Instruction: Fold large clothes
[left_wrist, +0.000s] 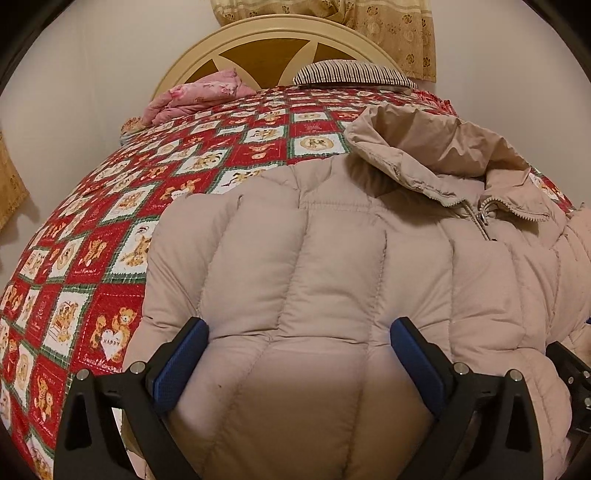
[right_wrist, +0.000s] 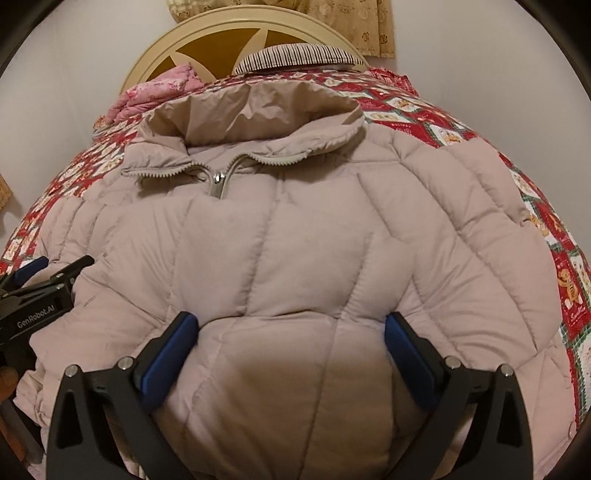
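A beige quilted puffer jacket (left_wrist: 332, 258) lies front up on the bed, zipped, with its hood (left_wrist: 424, 147) toward the headboard. It also fills the right wrist view (right_wrist: 295, 240), zipper pull (right_wrist: 218, 184) at the collar. My left gripper (left_wrist: 299, 332) is open, its blue pads straddling a puffy bulge of the jacket's left side. My right gripper (right_wrist: 291, 328) is open, its pads either side of a bulge on the jacket's front. The left gripper's body (right_wrist: 37, 295) shows at the left edge of the right wrist view.
The bed has a red and white teddy-bear patchwork quilt (left_wrist: 110, 221). A pink folded blanket (left_wrist: 195, 96) and a striped pillow (left_wrist: 351, 74) lie by the cream headboard (left_wrist: 266, 37). Yellow curtains (left_wrist: 388, 29) hang behind.
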